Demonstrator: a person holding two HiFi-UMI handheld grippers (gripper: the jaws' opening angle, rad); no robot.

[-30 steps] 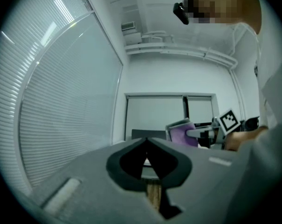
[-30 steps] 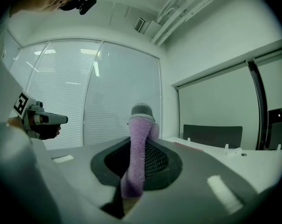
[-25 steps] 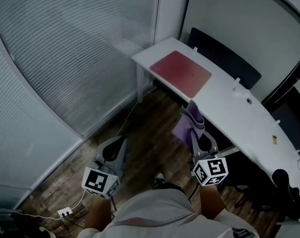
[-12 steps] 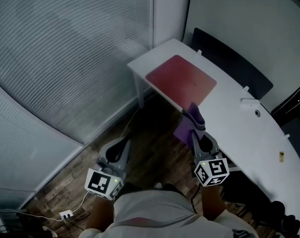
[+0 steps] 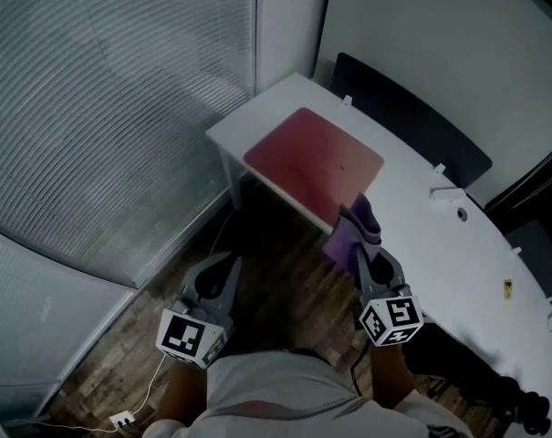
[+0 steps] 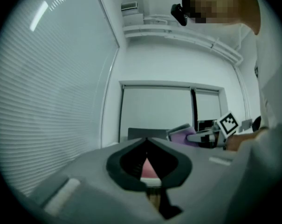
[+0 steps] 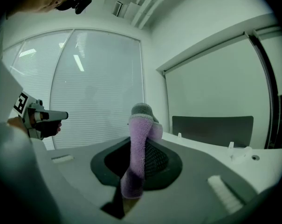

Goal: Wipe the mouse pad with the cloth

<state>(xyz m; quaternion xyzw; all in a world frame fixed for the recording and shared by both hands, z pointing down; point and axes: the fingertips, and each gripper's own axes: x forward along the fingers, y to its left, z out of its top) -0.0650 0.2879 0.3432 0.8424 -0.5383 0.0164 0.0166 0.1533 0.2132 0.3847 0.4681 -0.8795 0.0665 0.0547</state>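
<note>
Clearance | mouse pad point(image 5: 314, 165) top open to you from above | desk point(image 5: 412, 245) near edge just ahead of your right gripper point(image 5: 360, 252) and its cloth point(image 5: 345, 241) | blinds point(image 5: 111, 108) close left of desk end | chair back point(image 5: 412, 117) behind

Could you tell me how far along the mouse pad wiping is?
Done: the cloth is gripped in the right tongs. In hand: it is held by the desk edge, beside the red mouse pad. Left: apparently all the wiping; the left tongs are shut, empty.
</note>
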